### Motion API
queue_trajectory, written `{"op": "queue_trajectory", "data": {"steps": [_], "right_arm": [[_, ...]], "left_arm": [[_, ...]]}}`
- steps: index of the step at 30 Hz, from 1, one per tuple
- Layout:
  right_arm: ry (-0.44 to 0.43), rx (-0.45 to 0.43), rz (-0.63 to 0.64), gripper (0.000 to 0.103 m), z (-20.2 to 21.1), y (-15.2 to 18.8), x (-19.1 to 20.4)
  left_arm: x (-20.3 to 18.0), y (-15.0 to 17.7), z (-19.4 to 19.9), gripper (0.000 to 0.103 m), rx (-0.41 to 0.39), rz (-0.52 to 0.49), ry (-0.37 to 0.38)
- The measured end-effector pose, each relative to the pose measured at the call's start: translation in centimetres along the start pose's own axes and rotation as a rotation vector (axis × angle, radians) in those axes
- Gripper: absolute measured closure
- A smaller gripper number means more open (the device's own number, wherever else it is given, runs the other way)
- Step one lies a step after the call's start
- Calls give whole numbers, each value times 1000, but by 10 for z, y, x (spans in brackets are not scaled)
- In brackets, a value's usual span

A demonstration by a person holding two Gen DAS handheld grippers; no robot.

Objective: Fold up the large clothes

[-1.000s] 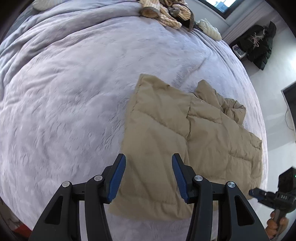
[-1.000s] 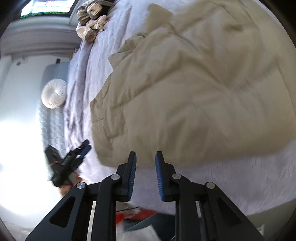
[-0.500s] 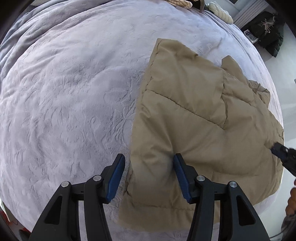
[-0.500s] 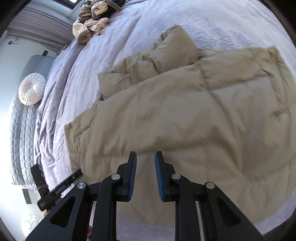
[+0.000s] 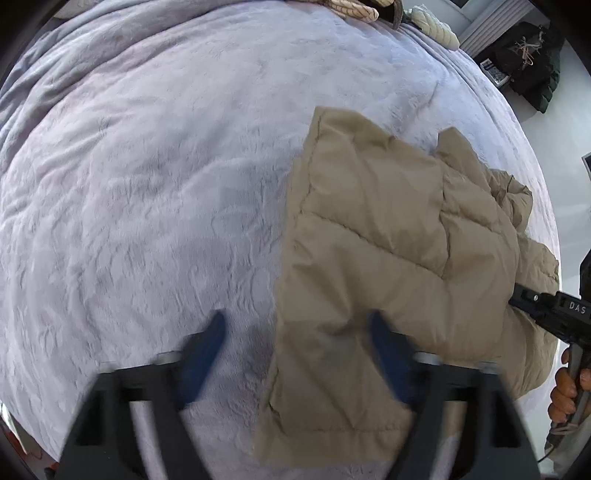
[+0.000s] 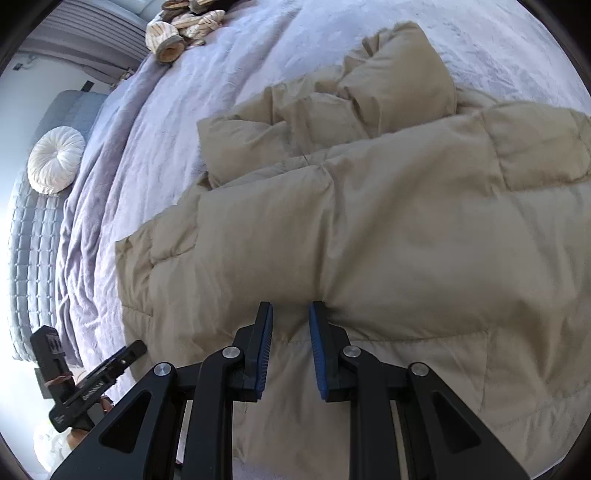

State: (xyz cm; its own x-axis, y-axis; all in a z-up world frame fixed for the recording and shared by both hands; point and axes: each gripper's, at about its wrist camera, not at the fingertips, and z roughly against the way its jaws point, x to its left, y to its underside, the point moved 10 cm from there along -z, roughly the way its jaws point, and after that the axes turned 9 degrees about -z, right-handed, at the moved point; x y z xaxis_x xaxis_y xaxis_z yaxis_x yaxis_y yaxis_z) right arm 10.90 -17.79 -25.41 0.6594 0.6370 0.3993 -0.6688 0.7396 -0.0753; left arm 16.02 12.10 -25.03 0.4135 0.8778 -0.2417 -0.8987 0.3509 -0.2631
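Note:
A tan quilted puffer jacket (image 5: 388, 251) lies folded on the lavender bedspread (image 5: 147, 184). My left gripper (image 5: 295, 350) is open wide and blurred, straddling the jacket's left edge near its hem. In the right wrist view the jacket (image 6: 406, 229) fills the frame, with a sleeve bunched at the far end. My right gripper (image 6: 290, 328) hovers over the jacket's near edge, jaws a narrow gap apart, holding nothing. The right gripper also shows at the left view's right edge (image 5: 546, 314).
Striped cream and tan clothes (image 6: 181, 26) are piled at the far end of the bed. A round white cushion (image 6: 55, 158) sits on a grey quilted seat beside the bed. Dark items (image 5: 532, 62) stand on the floor past the bed's far corner.
Both grippers have moved in over the jacket. The left gripper has opened wider and now straddles the jacket's left edge. The right gripper's jaws keep the same narrow gap.

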Motion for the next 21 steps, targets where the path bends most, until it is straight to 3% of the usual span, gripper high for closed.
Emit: {"op": "queue_trajectory", "data": {"steps": [5,8,13,17,21], "right_arm": [[18,-1,-3,81,-6,4,-2],[22,-1,-3,81,-7,7,-4],[27,-6,1,81,-9,9,-6],[27,-8,3,81,-13,9,-6],[26,-9,5,81,-19,6,-6]], "left_arm": [[-2,-8,-2,16,-7,-37,20],[-7,-15,-11,16,6,-67,83],[-5,-19,-39,16,86,-27,273],[-22,-21,-54,16,148,-24,490],[-46,-17,-72,16,208,-102,558]]}}
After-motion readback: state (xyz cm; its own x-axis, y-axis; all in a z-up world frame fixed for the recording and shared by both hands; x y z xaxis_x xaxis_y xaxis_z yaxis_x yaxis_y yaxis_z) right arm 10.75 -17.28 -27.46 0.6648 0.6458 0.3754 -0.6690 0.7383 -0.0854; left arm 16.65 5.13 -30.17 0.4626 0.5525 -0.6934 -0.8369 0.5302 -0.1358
